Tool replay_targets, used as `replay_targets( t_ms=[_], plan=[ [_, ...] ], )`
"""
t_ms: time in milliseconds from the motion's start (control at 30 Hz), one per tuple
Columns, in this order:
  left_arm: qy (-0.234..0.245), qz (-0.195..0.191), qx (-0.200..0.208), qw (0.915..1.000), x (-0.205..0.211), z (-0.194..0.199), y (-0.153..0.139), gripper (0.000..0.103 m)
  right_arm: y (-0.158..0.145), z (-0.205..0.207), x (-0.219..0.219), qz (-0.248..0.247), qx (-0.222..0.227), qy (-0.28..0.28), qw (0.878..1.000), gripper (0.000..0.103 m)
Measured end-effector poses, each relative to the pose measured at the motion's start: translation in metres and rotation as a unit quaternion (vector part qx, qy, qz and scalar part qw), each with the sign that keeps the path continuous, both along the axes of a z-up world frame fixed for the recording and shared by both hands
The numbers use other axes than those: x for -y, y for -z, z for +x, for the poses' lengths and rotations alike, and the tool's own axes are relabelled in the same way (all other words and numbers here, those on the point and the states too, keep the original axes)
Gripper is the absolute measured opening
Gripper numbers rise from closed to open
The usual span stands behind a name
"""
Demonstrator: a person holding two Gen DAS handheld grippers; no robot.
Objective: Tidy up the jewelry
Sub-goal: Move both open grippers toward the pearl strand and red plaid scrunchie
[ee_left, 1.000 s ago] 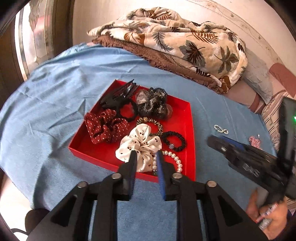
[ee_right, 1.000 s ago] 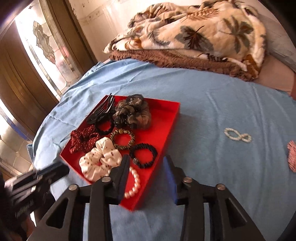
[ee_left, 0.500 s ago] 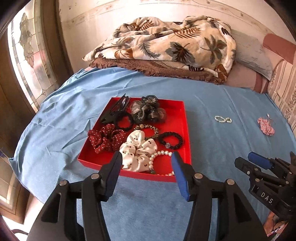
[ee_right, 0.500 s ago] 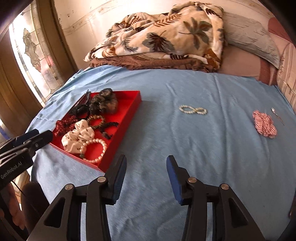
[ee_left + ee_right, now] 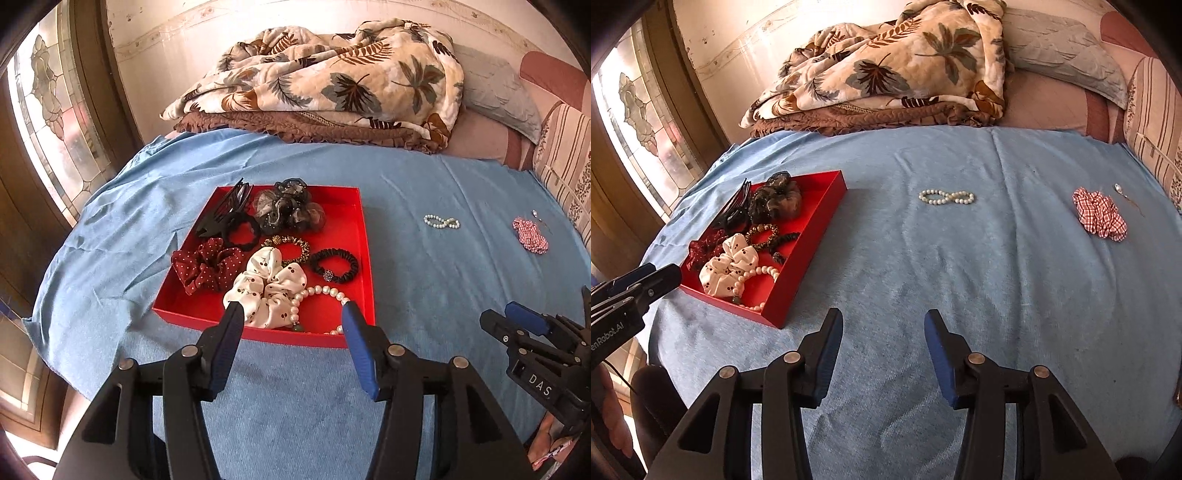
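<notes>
both grippers are hanging over the blue bed sheet point(image 5: 960, 280), about half open, nothing in either. left gripper point(image 5: 291, 325) sits at the near edge of the red tray point(image 5: 364, 266) full of scrunchies, right gripper point(image 5: 882, 332) over bare sheet. pearl bracelet point(image 5: 947, 196) and checked scrunchie point(image 5: 1099, 216) lie loose further back.

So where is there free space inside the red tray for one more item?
The red tray is bare at its far right corner, beyond the black scrunchie and right of the dark gauzy scrunchie. The left and near parts are crowded.
</notes>
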State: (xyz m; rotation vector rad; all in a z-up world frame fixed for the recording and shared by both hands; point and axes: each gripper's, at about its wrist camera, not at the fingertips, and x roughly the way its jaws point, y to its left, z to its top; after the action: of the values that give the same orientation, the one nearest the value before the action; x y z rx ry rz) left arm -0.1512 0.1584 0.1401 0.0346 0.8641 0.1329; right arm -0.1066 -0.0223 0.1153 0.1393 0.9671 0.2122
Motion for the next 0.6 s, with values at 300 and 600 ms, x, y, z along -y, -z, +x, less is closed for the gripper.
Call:
replay_targets(
  t_ms=[300,600],
  plan=[
    [0.0,0.002,-0.002,1.0,0.001,-0.002,0.001,0.054,0.005,-0.004,0.004,0.002,-0.007,0.005,1.0,0.05],
    [0.006,-0.004,-0.008,0.9999,0.003,-0.002,0.007,0.054,0.013,-0.002,0.021,0.007,-0.014,0.026,1.0,0.05]
  ],
)
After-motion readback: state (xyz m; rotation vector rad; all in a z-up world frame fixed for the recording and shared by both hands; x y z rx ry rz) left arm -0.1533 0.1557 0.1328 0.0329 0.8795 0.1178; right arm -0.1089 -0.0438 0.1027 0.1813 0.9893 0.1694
